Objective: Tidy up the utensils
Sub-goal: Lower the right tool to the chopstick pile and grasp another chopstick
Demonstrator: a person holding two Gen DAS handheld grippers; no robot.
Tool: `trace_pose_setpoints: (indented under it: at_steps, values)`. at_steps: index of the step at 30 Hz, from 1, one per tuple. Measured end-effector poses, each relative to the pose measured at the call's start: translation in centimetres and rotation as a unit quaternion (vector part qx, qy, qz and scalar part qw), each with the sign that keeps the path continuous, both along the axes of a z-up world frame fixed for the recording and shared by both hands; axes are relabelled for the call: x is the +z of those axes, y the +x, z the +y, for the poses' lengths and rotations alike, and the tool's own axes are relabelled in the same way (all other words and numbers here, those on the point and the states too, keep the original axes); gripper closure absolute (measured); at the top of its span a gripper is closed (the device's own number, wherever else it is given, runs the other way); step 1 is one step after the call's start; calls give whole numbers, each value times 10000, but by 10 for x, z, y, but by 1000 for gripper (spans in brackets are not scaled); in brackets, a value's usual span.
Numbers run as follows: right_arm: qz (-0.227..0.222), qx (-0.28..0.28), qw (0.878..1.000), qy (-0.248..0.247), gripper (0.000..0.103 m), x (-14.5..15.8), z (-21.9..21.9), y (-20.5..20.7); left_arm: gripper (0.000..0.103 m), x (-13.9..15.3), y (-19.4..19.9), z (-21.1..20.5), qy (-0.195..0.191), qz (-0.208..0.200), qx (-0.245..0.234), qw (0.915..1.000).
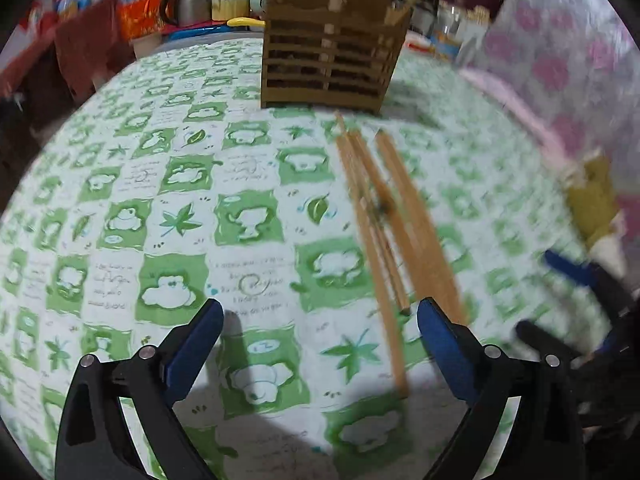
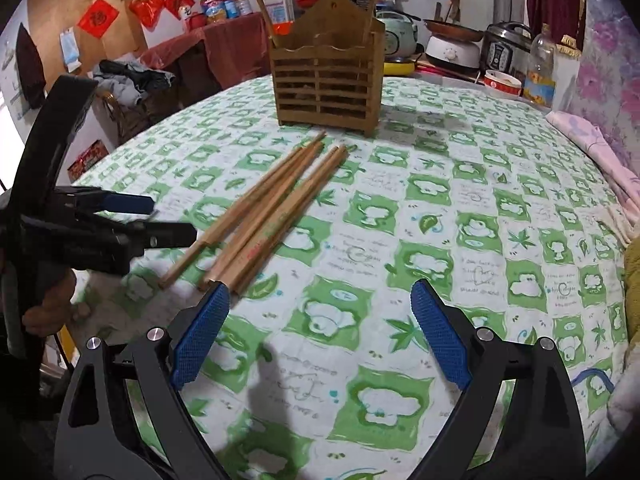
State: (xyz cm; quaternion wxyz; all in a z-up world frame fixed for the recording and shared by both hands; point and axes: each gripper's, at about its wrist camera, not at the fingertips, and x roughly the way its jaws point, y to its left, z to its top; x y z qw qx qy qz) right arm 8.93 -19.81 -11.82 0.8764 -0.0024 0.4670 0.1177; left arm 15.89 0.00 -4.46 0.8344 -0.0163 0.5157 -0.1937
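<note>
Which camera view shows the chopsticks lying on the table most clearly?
The right wrist view. There the chopsticks lie sharp and whole, from tips to ends, in front of the wooden holder. In the left wrist view the chopsticks are motion-blurred, and the near ends pass behind one gripper finger.

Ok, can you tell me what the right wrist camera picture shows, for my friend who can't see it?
A bundle of wooden chopsticks lies on a green-and-white patterned tablecloth, in front of a slatted wooden utensil holder that already has two sticks standing in it. The open right gripper sits near the chopsticks' closest ends, and the left gripper reaches in from the left.
</note>
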Motion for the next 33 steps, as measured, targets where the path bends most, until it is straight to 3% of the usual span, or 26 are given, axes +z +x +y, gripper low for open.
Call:
trace_pose_setpoints:
  at_steps: [3, 5, 8, 9, 11, 14, 21, 33]
  values:
    - [91, 210, 9997, 37, 16, -4, 14, 1, 7, 1, -1, 17, -37, -197, 382, 9991]
    - [246, 366, 9990, 52, 28, -10, 25, 3, 7, -4, -1, 24, 106, -220, 683, 9974]
    - [476, 402, 9980, 52, 47, -19, 33, 9, 7, -4, -3, 32, -56, -234, 803, 9965]
    - [480, 342, 9982, 71, 47, -19, 31, 10, 7, -5, -2, 31, -9, -238, 823, 9963]
    - [496, 82, 9987, 16, 66, -19, 19, 13, 7, -5, -2, 29, 85, -260, 810, 9963]
    - [585, -278, 9970, 421, 75, -19, -7, 15, 6, -6, -3, 28, 105, -274, 766, 9966]
    - [305, -411, 9977, 452, 75, -11, -18, 13, 6, -8, -8, 28, 57, -345, 767, 9964]
    - [535, -464, 9970, 310, 76, -20, -23, 17, 6, -8, -11, 25, 86, -403, 710, 9966]
